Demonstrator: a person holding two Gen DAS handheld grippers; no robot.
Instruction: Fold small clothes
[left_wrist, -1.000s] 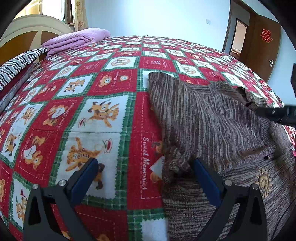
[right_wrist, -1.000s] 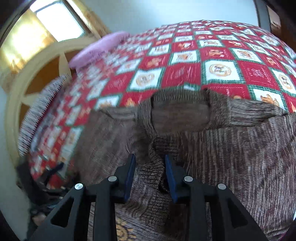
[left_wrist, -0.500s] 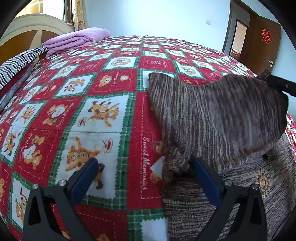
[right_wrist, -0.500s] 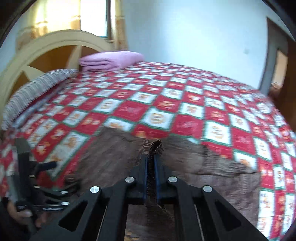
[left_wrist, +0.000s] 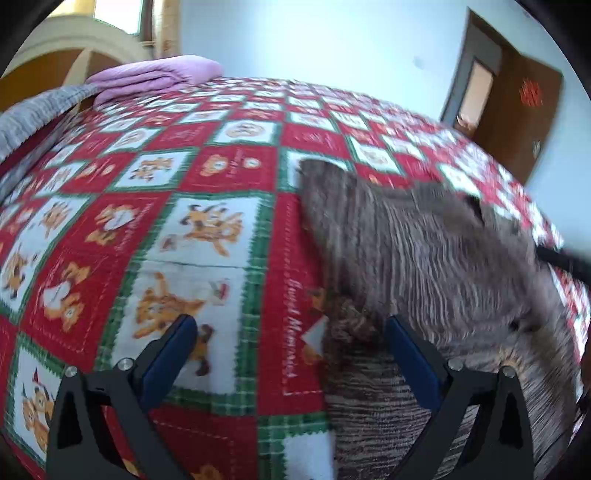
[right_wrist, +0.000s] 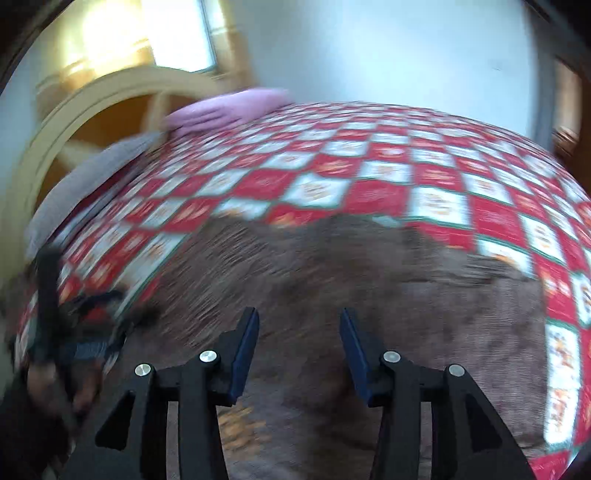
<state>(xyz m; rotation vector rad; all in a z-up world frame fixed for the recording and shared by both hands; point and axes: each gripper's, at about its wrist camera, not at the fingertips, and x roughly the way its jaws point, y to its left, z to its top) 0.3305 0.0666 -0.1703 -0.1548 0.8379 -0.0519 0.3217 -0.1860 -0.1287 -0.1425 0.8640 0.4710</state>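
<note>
So there's a brown knit sweater (left_wrist: 424, 258) lying on the bed (left_wrist: 207, 177), over the red, white and green cartoon quilt, closer to the near edge and on the right-hand part as the left wrist camera sees it. One flap of it looks folded over the rest, with a bunched bit of knit at its left edge.

The left tongs (left_wrist: 288, 332) are spread wide and hold nothing. One finger sits over the quilt, the other over the sweater, with that bunched bit between them.

The right tongs (right_wrist: 297, 334) are spread apart too, empty, hanging over the middle of the sweater (right_wrist: 332, 280). That view is really smeared, so I can't tell whether the tips touch the fabric.

Far end of the bed: a folded purple blanket (left_wrist: 155, 75) by the cream headboard (right_wrist: 92, 110), and a grey striped pillow (left_wrist: 33, 114) along the left edge. A brown door (left_wrist: 517, 110) stands open at the far right.
</note>
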